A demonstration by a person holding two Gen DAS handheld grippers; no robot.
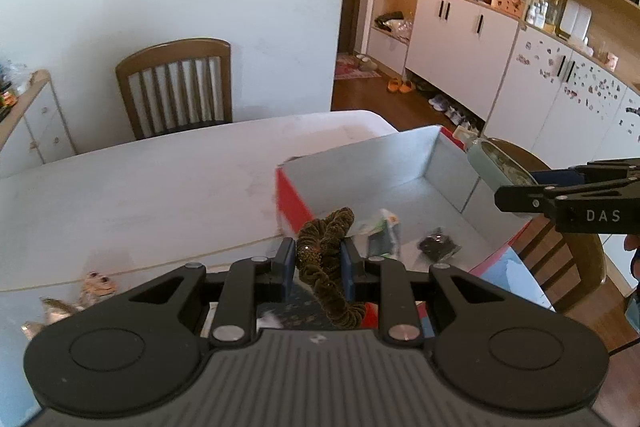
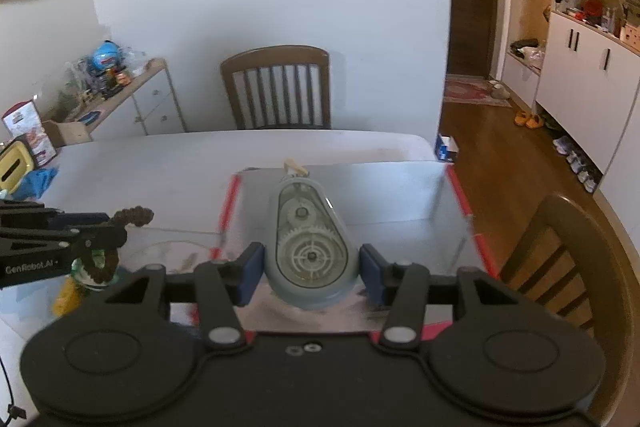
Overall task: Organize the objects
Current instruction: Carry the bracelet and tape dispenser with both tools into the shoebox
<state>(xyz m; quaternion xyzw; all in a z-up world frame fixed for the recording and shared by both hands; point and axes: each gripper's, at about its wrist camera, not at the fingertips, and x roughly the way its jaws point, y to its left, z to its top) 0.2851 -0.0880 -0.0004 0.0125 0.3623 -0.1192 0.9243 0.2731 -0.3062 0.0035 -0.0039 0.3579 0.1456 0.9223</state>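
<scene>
From my left wrist camera: my left gripper (image 1: 316, 259) is clamped tight on a dark olive scrunchie (image 1: 326, 239), which loops up above my blue pads and trails down behind them. Just beyond it sits an open box (image 1: 360, 155) with red outer sides and pale grey inner walls, resting on the white table (image 1: 140, 183). Inside the box lie a small green-and-white packet (image 1: 382, 231) and a dark, crumpled item (image 1: 438, 245) — too small to name. At the right edge my right gripper (image 1: 516, 187) reaches in over the box, carrying a pale blue correction tape dispenser (image 1: 498, 163). A wooden chair (image 1: 176, 87) stands behind the table, against the wall.

From my right wrist camera: my right gripper (image 2: 312, 267) is part-way open, its pads closed on the wide body of the correction tape dispenser (image 2: 310, 247), whose clear face shows white gear wheels. The dispenser hangs over the box (image 2: 460, 195), which is blurred here. At the left, my left gripper (image 2: 116, 231) holds the scrunchie (image 2: 132, 215) above the table (image 2: 160, 163). A second chair (image 2: 560, 267) stands to the right of the table.
</scene>
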